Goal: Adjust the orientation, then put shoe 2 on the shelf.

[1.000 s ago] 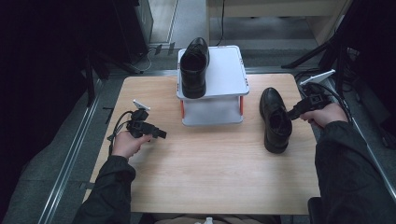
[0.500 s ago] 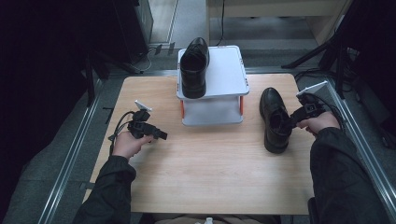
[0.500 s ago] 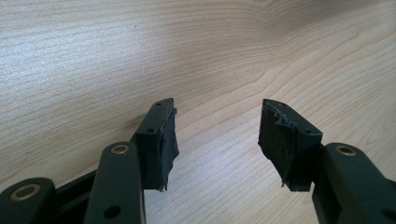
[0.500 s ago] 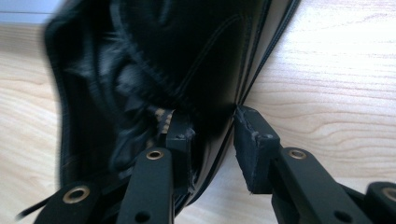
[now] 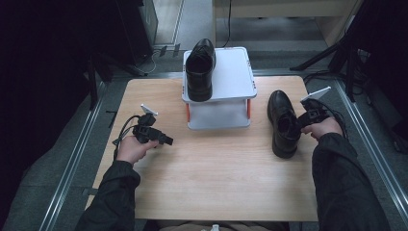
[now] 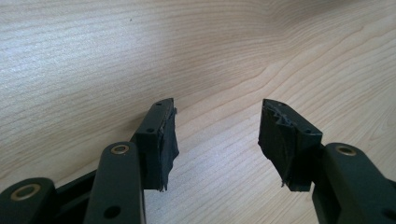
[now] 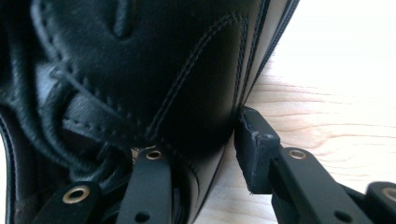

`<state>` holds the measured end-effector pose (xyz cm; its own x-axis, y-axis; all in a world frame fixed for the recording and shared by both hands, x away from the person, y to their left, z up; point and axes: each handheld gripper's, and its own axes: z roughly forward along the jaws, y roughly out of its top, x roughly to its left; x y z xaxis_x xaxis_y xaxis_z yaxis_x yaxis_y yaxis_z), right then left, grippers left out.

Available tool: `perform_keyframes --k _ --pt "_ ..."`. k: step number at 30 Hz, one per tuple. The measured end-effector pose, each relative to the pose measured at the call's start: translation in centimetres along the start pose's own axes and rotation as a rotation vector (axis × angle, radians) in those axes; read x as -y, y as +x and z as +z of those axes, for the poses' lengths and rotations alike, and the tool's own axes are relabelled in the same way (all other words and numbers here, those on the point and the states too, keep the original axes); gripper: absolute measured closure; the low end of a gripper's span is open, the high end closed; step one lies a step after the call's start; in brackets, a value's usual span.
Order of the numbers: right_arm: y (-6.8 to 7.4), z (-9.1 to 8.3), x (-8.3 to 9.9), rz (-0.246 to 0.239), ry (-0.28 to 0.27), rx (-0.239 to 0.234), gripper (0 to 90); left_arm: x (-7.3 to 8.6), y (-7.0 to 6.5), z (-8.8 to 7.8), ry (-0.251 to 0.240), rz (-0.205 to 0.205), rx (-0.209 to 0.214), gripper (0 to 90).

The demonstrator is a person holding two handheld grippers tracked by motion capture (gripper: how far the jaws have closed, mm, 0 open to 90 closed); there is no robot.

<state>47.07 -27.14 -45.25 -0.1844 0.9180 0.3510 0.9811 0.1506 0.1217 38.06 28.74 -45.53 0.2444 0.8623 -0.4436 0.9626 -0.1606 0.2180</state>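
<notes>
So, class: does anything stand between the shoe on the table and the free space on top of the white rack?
Nothing visible does. The shoe on the table lies right of the white rack, whose top is free beside the other shoe. The right tool straddles its side.

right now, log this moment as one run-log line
left gripper open, idle over table | right gripper jaws straddling side wall of black dress shoe, not closed | second shoe on white rack

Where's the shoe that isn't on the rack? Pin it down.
In the high view, the second black shoe lies on the table right of the white rack, with the right gripper straddling its side wall.
</notes>
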Motion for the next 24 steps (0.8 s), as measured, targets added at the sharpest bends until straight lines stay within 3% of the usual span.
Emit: perform_keyframes --k 5,12,16,24 --pt "-0.26 -0.13 -0.01 0.02 0.005 -0.012 74.6 0.01 0.0 -0.02 -0.004 0.0 0.0 45.8" --pt "-0.23 -0.39 -0.29 0.097 0.03 0.002 79.3 -0.02 0.03 0.0 -0.003 0.0 0.002 45.8" --pt "-0.52 -0.53 -0.36 0.134 0.029 -0.016 80.6 -0.03 -0.01 0.03 -0.001 -0.004 0.003 45.8" --pt "-0.74 -0.77 -0.47 0.15 0.032 -0.015 82.5 -0.05 0.03 0.02 0.002 -0.006 0.005 45.8"
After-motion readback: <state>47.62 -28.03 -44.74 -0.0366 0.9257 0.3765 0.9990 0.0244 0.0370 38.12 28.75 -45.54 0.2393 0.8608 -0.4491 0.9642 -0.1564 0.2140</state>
